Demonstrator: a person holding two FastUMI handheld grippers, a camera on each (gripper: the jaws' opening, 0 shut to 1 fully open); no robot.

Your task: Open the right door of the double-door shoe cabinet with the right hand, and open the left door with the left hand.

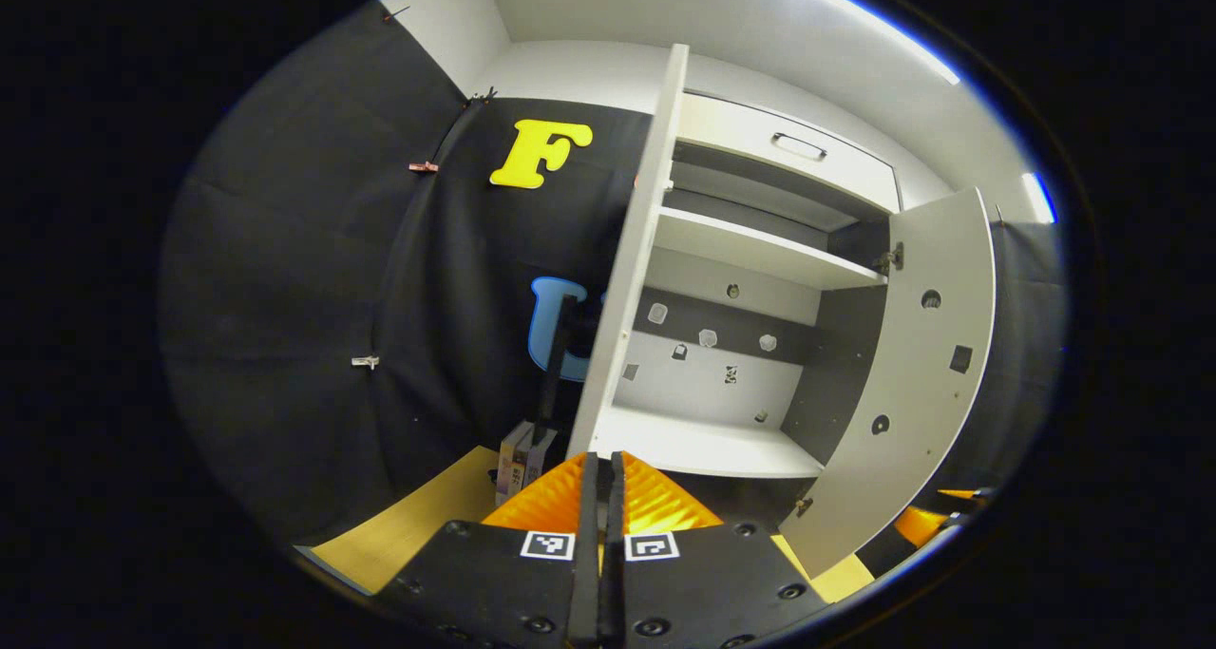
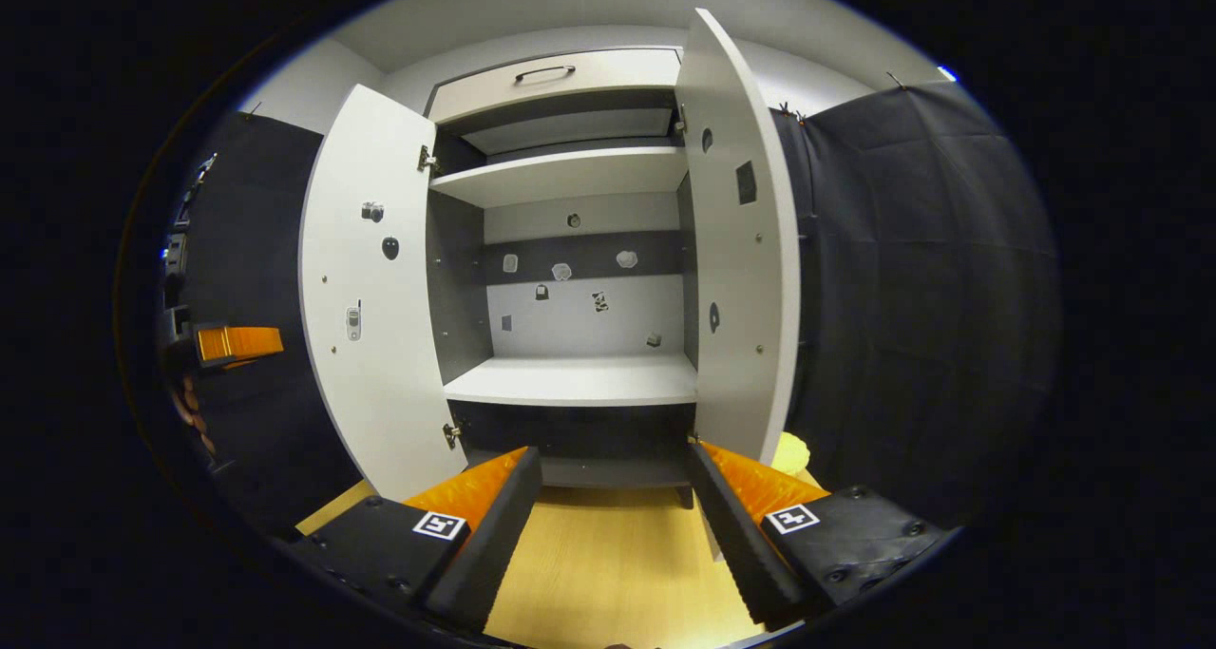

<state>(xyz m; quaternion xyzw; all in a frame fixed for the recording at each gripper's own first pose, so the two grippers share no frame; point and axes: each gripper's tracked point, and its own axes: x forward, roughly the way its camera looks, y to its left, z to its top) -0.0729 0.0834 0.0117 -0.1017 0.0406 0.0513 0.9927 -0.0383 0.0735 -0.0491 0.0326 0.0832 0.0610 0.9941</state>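
The white double-door shoe cabinet (image 2: 570, 179) stands with both doors swung out. In the right gripper view the left door (image 2: 370, 297) and the right door (image 2: 741, 240) flank bare shelves. My right gripper (image 2: 613, 459) is open, low in front of the cabinet, touching neither door. In the left gripper view the left door (image 1: 632, 250) appears edge-on just beyond my left gripper (image 1: 600, 464), whose fingers are shut together with nothing between them. The right door (image 1: 912, 364) hangs open at the right. The left gripper (image 2: 237, 343) also appears in the right gripper view, just left of the left door.
A drawer with a handle (image 2: 546, 71) tops the cabinet. Small stickers dot its back panel (image 2: 570, 288). A small box (image 1: 518, 459) stands on the wooden floor (image 2: 608, 563) by the left door. Black cloth walls close in on both sides.
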